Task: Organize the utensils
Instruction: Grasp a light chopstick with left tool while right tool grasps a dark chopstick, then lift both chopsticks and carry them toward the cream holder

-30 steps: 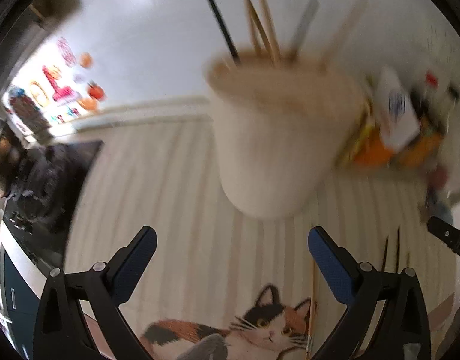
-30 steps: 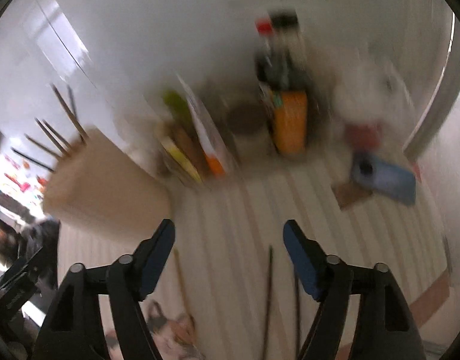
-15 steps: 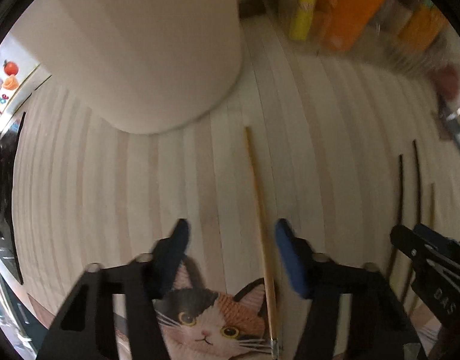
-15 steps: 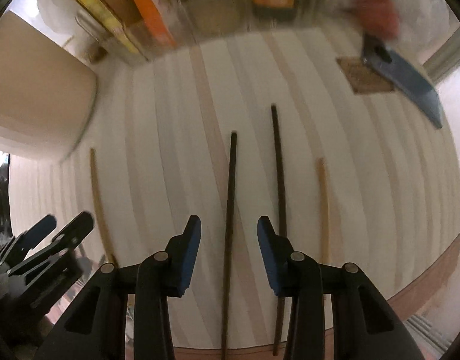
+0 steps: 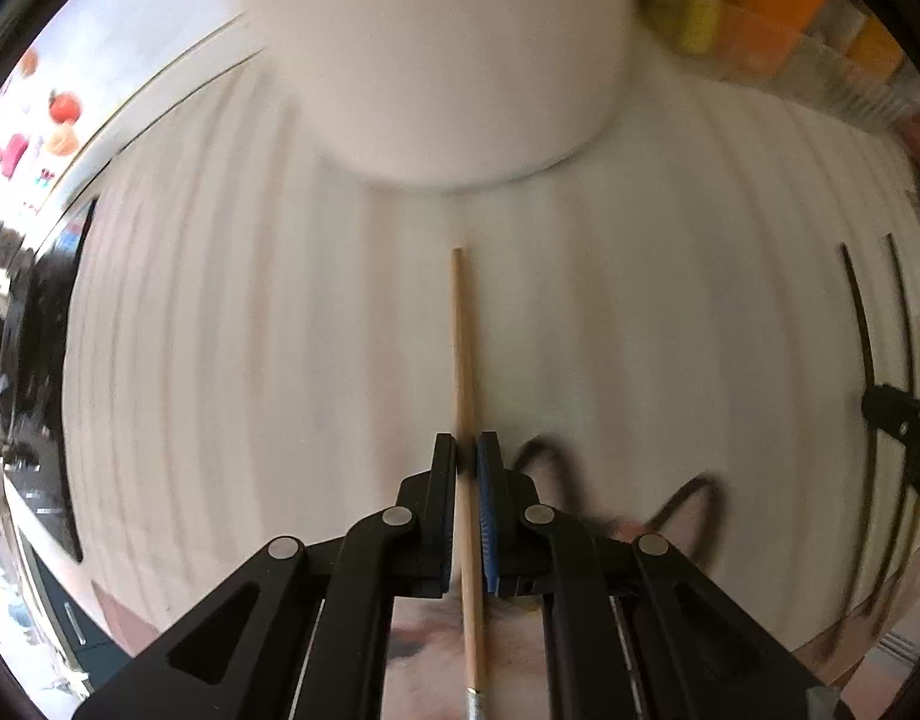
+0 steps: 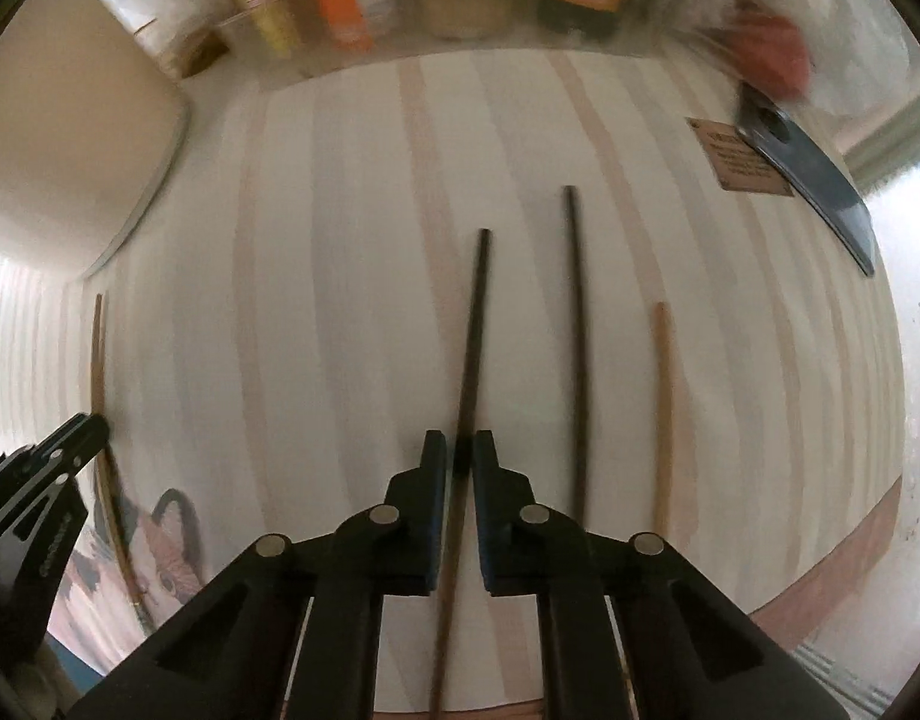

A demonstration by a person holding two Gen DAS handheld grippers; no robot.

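Left wrist view: my left gripper (image 5: 467, 461) is clamped on the light wooden chopstick (image 5: 463, 354), which runs up frame center from between the pads; its metal-tipped end shows at the bottom edge. The cream utensil holder (image 5: 436, 54) fills the top center, just beyond the stick's far tip. Cat-print mat (image 5: 670, 510) sits lower right under the jaws, blurred. Far right edge: two dark sticks and a pale one, with the other gripper's tip over them. Right wrist view: holder wall (image 6: 70, 138) upper left, the left gripper and its stick at the left edge. My right gripper (image 6: 459, 461) is pinched on the dark chopstick (image 6: 473, 336) in frame center. To its right a second dark chopstick (image 6: 576, 324) lies on the striped table (image 6: 316, 300), then a tan chopstick (image 6: 663, 396) further right, all roughly parallel and apart. A clear bin of packets (image 6: 436, 6) runs along the top, blurred.
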